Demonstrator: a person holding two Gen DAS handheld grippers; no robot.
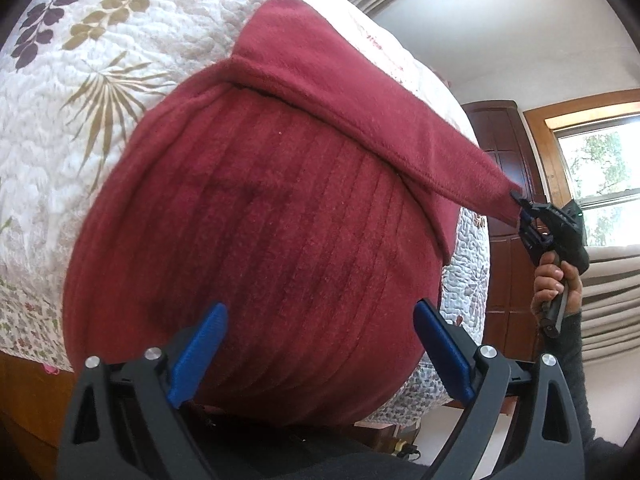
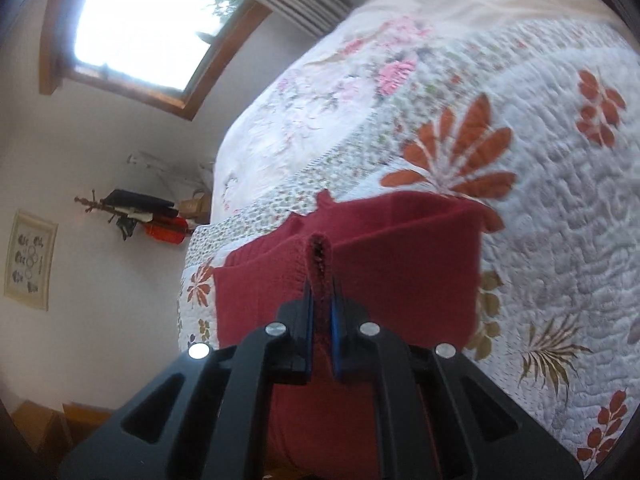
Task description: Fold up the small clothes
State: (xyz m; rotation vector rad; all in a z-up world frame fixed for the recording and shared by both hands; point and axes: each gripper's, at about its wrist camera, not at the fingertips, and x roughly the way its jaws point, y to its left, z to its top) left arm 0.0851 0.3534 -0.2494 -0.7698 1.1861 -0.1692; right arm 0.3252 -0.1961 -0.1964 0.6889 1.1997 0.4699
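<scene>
A dark red knit garment (image 1: 272, 232) lies on a white quilt with leaf prints (image 1: 80, 92). My left gripper (image 1: 320, 320) hangs open just above the garment's near part, its blue fingers (image 1: 200, 352) spread with only cloth beneath them. One sleeve (image 1: 360, 92) is pulled taut across the body toward the right. My right gripper (image 1: 524, 210) is shut on the sleeve's cuff, held by a hand (image 1: 556, 284). In the right wrist view the cuff (image 2: 320, 264) is pinched upright between the right gripper's (image 2: 320, 312) blue pads, with the garment (image 2: 400, 272) beyond on the quilt (image 2: 540, 208).
The bed's edge drops off at the right in the left wrist view, toward a dark wooden door (image 1: 504, 168) and a window (image 1: 592, 168). A coat rack with clothes (image 2: 140, 216) and a wall picture (image 2: 30, 260) stand past the bed.
</scene>
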